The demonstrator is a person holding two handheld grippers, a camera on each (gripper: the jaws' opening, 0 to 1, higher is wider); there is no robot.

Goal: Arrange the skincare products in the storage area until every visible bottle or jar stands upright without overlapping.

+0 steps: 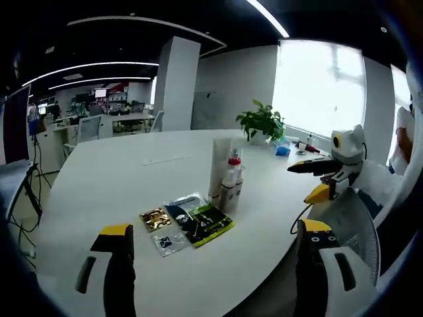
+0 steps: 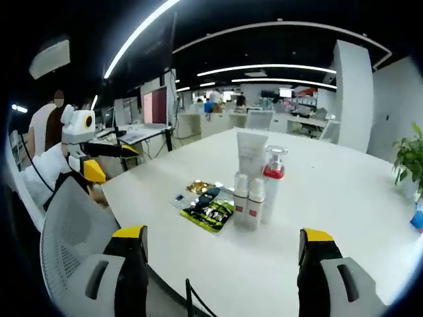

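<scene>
Bottles stand upright in a tight cluster near the middle of a white round table, long axes vertical: two small white ones with red labels in front, a clear one with a red collar and pump just behind, and a tall white tube standing on its cap at the back. The left gripper view has the same cluster beyond the sachets.

Both grippers hover off the table edge, well apart from the bottles. The left gripper has its yellow-tipped jaws spread wide, holding nothing; the right gripper is likewise spread wide and empty. Each appears in the other's view, white-bodied with dark yellow-tipped jaws, above a mesh-backed chair.

Flat glossy sachets lie just beside the bottles: a green-black one, a gold one, a clear one.

Farther off, a leafy potted plant sits near the bright window
</scene>
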